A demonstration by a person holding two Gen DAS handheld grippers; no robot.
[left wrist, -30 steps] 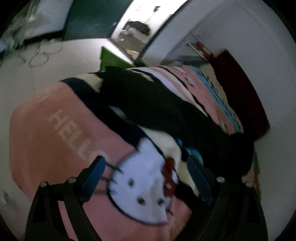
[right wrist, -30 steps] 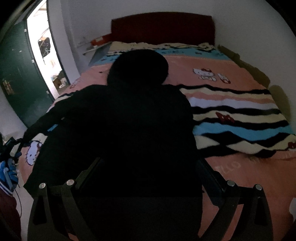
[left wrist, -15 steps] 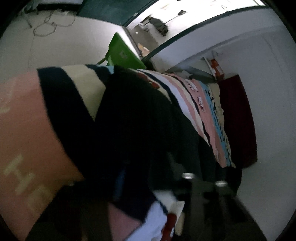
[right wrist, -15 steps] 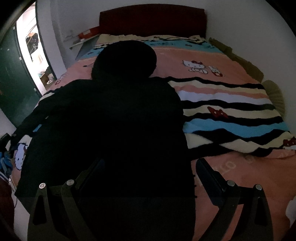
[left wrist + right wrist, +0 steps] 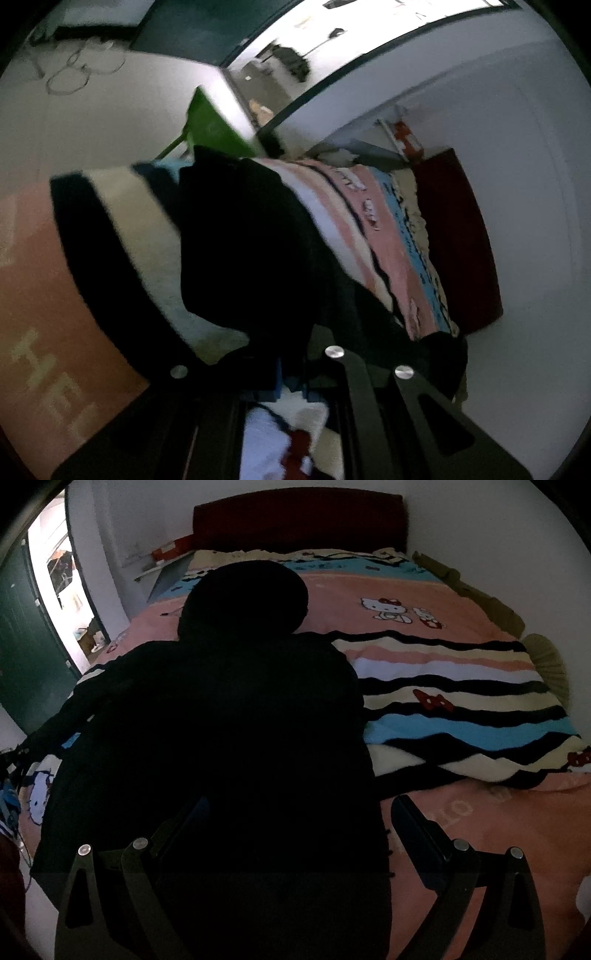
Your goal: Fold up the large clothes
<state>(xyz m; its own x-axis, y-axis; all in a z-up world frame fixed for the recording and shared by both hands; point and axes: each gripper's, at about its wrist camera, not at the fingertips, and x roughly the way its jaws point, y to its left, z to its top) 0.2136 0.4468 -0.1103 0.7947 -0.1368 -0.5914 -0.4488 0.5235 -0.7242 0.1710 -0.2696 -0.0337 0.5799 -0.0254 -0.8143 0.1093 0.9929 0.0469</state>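
Observation:
A large black hooded garment point(image 5: 236, 716) lies spread on the bed, hood toward the headboard. It also shows in the left wrist view point(image 5: 251, 236). My left gripper point(image 5: 291, 376) is shut on the black cloth of its left sleeve, at the bed's left edge. My right gripper point(image 5: 295, 819) is open over the garment's lower right part, one finger over the black cloth and the other finger point(image 5: 417, 827) over the pink blanket.
The bed has a pink Hello Kitty blanket point(image 5: 461, 849) with wavy stripes and a dark red headboard point(image 5: 295, 517). A green object point(image 5: 214, 129) stands by the bed's left side near an open doorway point(image 5: 62, 590). White walls bound the right and far sides.
My left gripper has closed on the sleeve cloth and turned, with the black cloth drawn toward it. My right gripper has moved slightly closer over the garment and stays open.

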